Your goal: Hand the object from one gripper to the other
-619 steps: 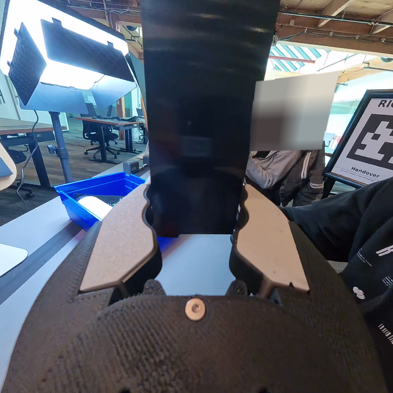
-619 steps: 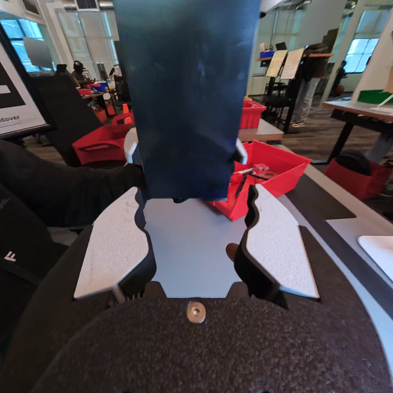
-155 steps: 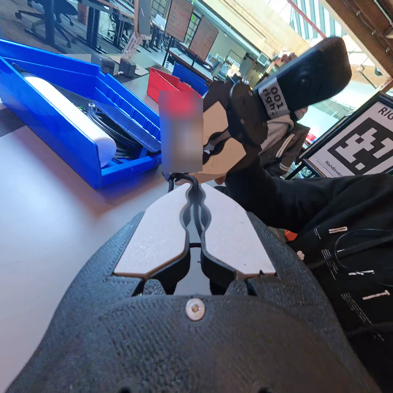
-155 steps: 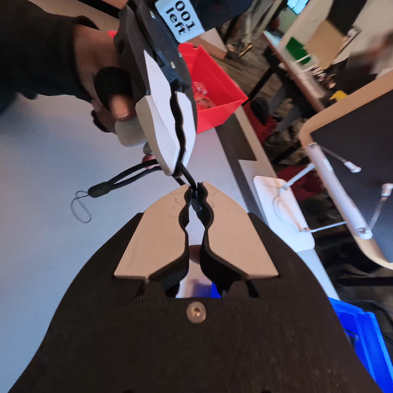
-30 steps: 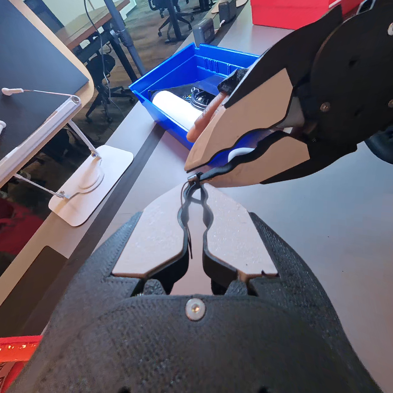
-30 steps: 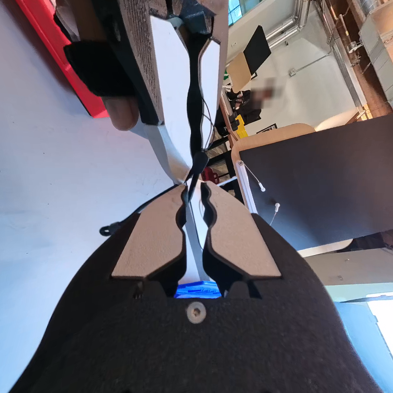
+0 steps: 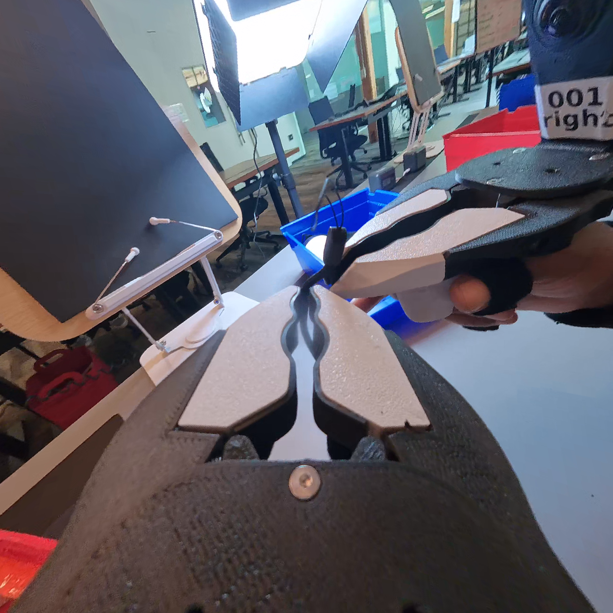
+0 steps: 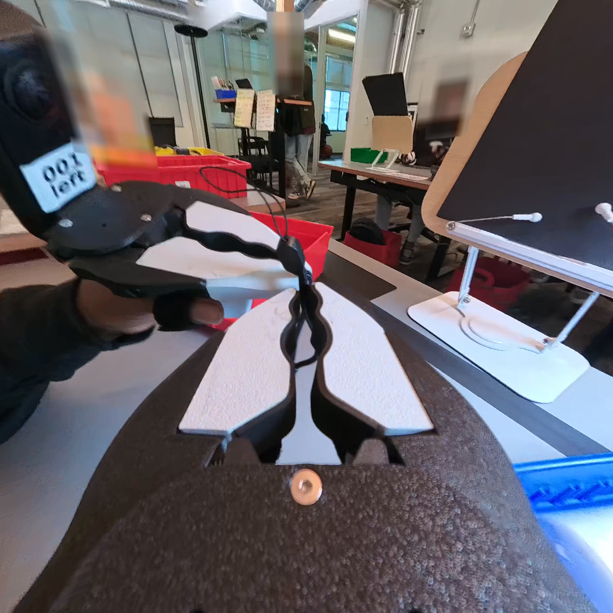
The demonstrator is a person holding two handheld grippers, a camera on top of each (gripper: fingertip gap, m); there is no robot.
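Both claws meet tip to tip above the grey table [image 7: 497, 381]. The object is a thin black cord strap [image 8: 303, 318] with a small black toggle [image 7: 333, 243] and a fine loop beyond it.

Left claw [image 7: 303, 292]: narrowed, its wavy inner edges pinching the doubled cord, which runs down the slot between them. Right claw [image 8: 303, 292]: likewise narrowed, with cord strands clamped in its slot and a small loop showing lower in the gap. So we judge that both claws grip the strap at once: the handover is at its shared-hold stage, with neither side released.

The toggle sits just outside the tips, between the two claws; the fine loop stands free above it.

Risks from here, as we judge them:
- If the giving claw opens before the receiver's pinch is firm, the slack cord may slide out and drop to the table.
- If either claw pulls away while both are clamped, the cord is strained or jerked loose.
- The thin loop may snag on a claw tip during separation.

A blue bin [image 7: 351, 212] lies beyond the claws.
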